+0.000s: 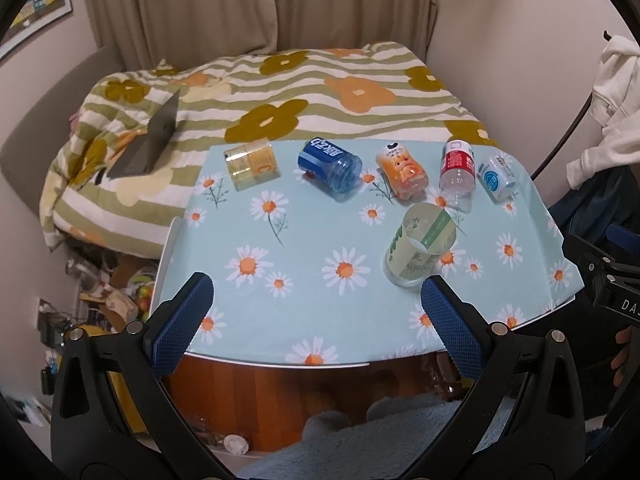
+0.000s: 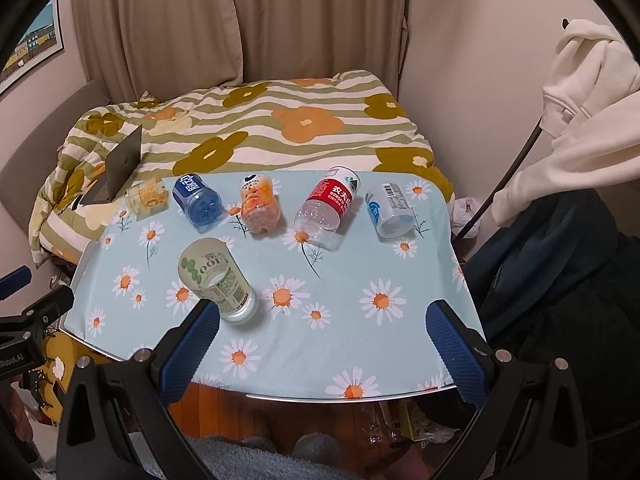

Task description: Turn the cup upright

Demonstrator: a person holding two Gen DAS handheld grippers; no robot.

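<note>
A clear cup with a green and white label lies on its side on the daisy-print table, in front of a row of other containers. In the right wrist view it lies near the front left of the table. My left gripper is open and empty above the table's near edge, its right finger close to the cup's base. My right gripper is open and empty, its left finger just in front of the cup.
Along the table's far edge lie a yellow cup, a blue one, an orange one, a red-labelled bottle and a white-blue one. A floral bed with a laptop lies behind. Clothes hang at right.
</note>
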